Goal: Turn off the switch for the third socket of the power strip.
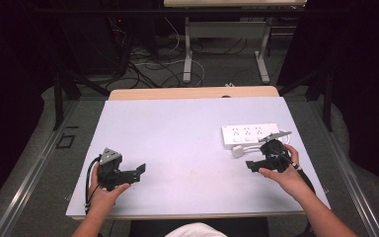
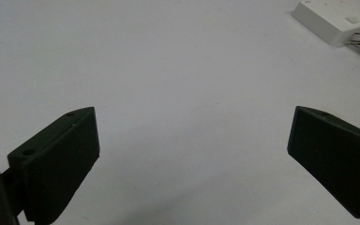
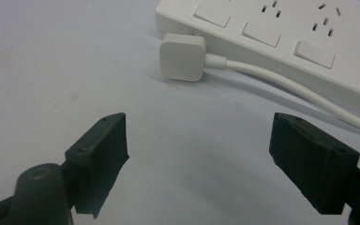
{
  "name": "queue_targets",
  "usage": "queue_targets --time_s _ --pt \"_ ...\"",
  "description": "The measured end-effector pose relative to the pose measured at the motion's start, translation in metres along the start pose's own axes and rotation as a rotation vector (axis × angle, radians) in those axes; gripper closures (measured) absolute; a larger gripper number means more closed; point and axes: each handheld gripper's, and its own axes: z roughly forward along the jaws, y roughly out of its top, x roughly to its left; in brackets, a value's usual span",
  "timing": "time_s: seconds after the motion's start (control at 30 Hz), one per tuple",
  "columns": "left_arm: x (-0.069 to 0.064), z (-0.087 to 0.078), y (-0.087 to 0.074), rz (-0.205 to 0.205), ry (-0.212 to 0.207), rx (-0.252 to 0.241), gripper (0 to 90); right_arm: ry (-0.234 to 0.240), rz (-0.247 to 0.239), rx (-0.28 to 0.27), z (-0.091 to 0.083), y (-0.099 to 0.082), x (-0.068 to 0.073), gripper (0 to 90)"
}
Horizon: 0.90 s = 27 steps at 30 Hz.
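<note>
While both stand open, right gripper near plug, power strip

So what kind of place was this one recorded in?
Most likely a lab or data-collection workspace, not a home. A bare white table stands inside a dark metal frame, loose cables lie tangled on the floor behind it, and a second bench stands farther back. On the table lie a power strip and plug.

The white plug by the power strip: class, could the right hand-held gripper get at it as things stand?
Probably yes. The right hand-held gripper is open and faces the plug, with bare table between them. The power strip lies just behind the plug, its cable trailing aside.
</note>
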Motion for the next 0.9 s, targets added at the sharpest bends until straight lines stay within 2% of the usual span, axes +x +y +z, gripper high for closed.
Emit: queue_targets --time_s 0.17,0.2,0.37,0.9 --pt "0.000 0.000 0.000 0.000 -0.001 0.004 2.3 0.024 -0.006 0.014 0.001 0.007 0.002 22.3" --pt "0.000 0.000 0.000 0.000 -0.001 0.004 2.3 0.019 -0.030 0.020 0.001 0.008 0.001 23.1" --pt "0.000 0.000 0.000 -0.001 -0.002 0.003 2.3 0.030 -0.031 0.037 0.001 0.016 0.005 25.4" --pt "0.000 0.001 0.000 -0.005 -0.004 0.004 2.3 0.006 -0.075 0.070 -0.001 0.042 0.008 30.3"
